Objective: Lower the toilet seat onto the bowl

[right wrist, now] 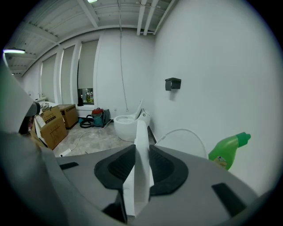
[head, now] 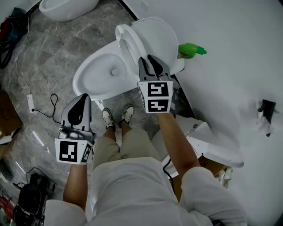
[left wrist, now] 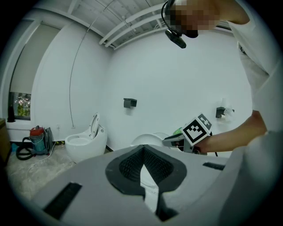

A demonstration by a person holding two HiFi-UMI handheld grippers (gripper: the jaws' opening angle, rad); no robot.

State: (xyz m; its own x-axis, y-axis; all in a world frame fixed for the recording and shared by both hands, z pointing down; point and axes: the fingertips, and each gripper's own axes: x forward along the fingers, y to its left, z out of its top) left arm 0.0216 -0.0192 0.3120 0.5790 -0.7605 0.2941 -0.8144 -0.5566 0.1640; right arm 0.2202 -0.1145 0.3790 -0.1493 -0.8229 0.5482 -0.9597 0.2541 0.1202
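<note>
Our right gripper [head: 151, 61] is clamped on the rim of the toilet seat [head: 127, 44], which stands raised just in front of the lid [head: 159, 37], edge-on between the pads. The bowl [head: 99, 77] lies below and to the left of the jaws, so the seat should swing that way. Our left gripper [head: 83, 100] hangs well apart, its jaws seemingly pressed together on nothing.

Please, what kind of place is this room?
Probably a test room or showroom for bathroom fixtures, not a home bathroom: it holds a toilet, a second toilet close by, and cardboard boxes.
</note>
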